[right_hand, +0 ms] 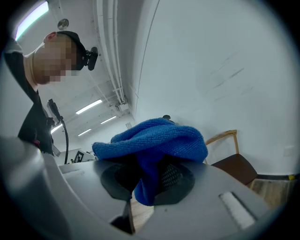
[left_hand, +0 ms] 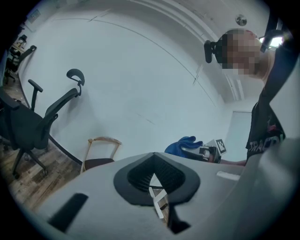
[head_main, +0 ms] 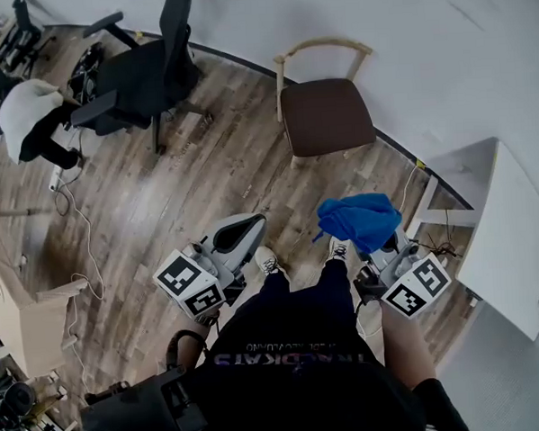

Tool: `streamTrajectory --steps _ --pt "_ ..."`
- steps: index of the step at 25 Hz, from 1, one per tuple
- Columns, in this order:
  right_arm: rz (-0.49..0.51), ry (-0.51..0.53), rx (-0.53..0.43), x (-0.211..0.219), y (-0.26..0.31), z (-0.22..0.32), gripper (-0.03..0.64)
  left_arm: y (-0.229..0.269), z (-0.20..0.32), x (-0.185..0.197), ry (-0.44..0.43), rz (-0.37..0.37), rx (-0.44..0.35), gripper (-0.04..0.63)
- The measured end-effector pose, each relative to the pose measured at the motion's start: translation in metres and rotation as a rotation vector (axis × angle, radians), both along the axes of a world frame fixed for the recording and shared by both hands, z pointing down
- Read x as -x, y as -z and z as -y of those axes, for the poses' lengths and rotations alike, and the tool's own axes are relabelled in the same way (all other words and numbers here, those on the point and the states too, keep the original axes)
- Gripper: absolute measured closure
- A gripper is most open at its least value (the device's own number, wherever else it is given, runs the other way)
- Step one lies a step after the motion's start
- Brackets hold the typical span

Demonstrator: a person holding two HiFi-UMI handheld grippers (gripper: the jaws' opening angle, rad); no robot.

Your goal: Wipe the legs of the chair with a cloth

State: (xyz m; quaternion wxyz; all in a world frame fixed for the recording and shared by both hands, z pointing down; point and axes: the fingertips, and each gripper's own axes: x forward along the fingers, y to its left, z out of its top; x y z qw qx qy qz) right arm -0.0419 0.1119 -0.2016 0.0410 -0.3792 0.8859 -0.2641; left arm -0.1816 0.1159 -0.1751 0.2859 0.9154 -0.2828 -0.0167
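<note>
Left tongs: we hold the left tongs (head_main: 239, 231) low over the wood floor (head_main: 152, 207), just ahead of our left shoe (head_main: 268, 260). In the left gripper view the left tongs (left_hand: 157, 177) have their jaws lying together with nothing between them.
Right tongs: the right tongs (head_main: 386, 249) are clamped on the cloth (head_main: 360, 218). In the right gripper view the right tongs (right_hand: 147, 180) have a fold hanging down between the jaws, while the rest bunches over the tips.
Cloth: blue with a looped weave, crumpled in a heap (right_hand: 154, 138). It is up in the air and touches only the right tongs. From the left gripper view it shows as a blue lump (left_hand: 183, 146) off to the right.
Chair: the chair (head_main: 327, 115) has a pale wooden frame and a dark brown seat. It stands against the white wall (head_main: 404, 41) ahead of us, well apart from both tongs.
Chair legs: from the head view they are mostly hidden under the seat. The left gripper view shows the chair (left_hand: 99, 154) with slim pale uprights, and the cloth is well clear of them.
Marker cubes: we see one marker cube (head_main: 190, 286) on the left tongs and another on the right.
Surroundings: a black office chair (head_main: 145, 77) stands left of the wooden one, and a white tabletop (head_main: 513, 224) stands at our right, near the right tongs.
</note>
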Motion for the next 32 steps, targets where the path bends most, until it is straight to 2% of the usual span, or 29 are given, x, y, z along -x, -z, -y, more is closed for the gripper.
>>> streamTrajectory --steps 8,12,17,22,27,32 --pt "-0.03 0.134 0.034 -0.037 -0.025 0.053 0.552 -0.033 0.039 -0.049 0.051 0.068 0.055 0.597" --pt "-0.075 0.203 0.044 -0.052 -0.04 0.076 0.552 -0.045 0.053 -0.065 0.089 0.112 0.058 0.597" --pt "-0.107 0.262 0.071 -0.066 -0.067 0.107 0.552 -0.068 0.079 -0.071 0.172 0.121 0.073 0.597" --pt "-0.158 0.346 0.109 -0.069 -0.105 0.13 0.552 -0.107 0.093 -0.087 0.238 0.088 0.107 0.597" --pt "-0.162 0.404 0.142 -0.074 -0.147 0.149 0.552 -0.14 0.108 -0.108 0.24 0.146 0.076 0.597" --pt "-0.173 0.415 0.174 -0.068 -0.193 0.165 0.552 -0.177 0.117 -0.118 0.184 0.191 0.042 0.597"
